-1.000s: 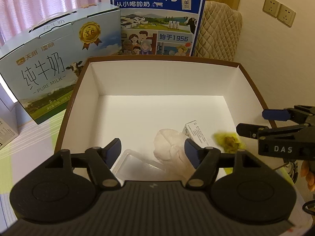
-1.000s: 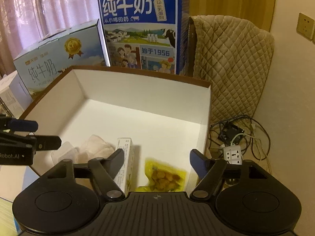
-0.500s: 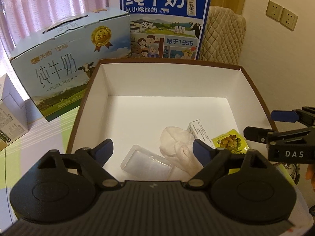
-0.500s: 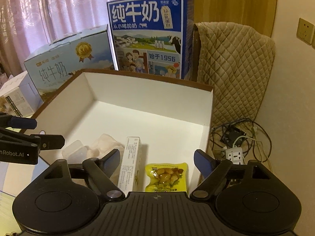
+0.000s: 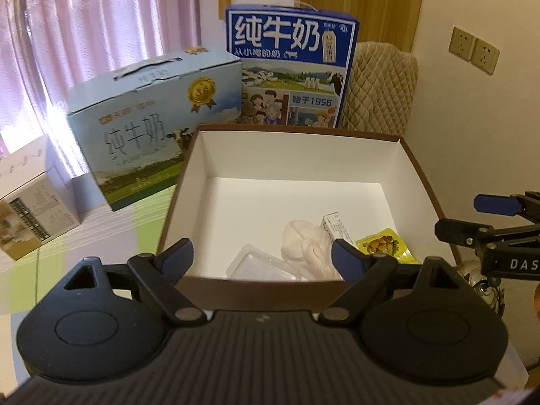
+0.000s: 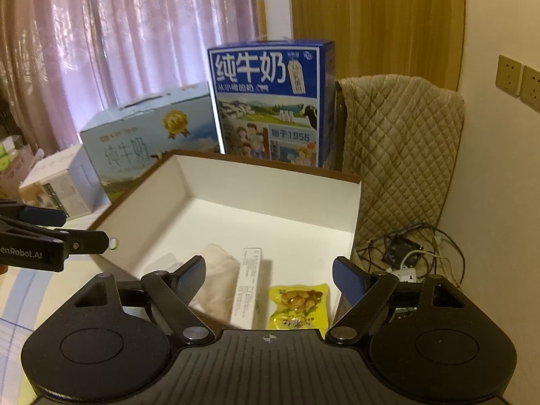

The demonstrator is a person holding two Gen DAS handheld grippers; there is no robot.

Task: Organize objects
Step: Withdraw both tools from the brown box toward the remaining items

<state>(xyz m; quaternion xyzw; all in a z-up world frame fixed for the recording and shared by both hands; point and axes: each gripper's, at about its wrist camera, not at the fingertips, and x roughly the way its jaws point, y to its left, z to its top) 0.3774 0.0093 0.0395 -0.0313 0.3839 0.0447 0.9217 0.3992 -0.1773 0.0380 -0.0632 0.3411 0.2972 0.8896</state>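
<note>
left tongs [image 5: 261, 258]: black, blue pads | right tongs [image 6: 270, 271]: black, blue pads, silver screws

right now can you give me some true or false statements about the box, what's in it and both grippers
1. The yellow snack packet lies inside the open box. True.
2. The left gripper is shut on the white cloth. False: it is open and holds nothing.
3. The small white carton lies between the cloth and the snack packet. True.
4. The right gripper grips the snack packet. False: it is open and empty.
5. The box is closed by a lid. False: it is open on top.
</note>
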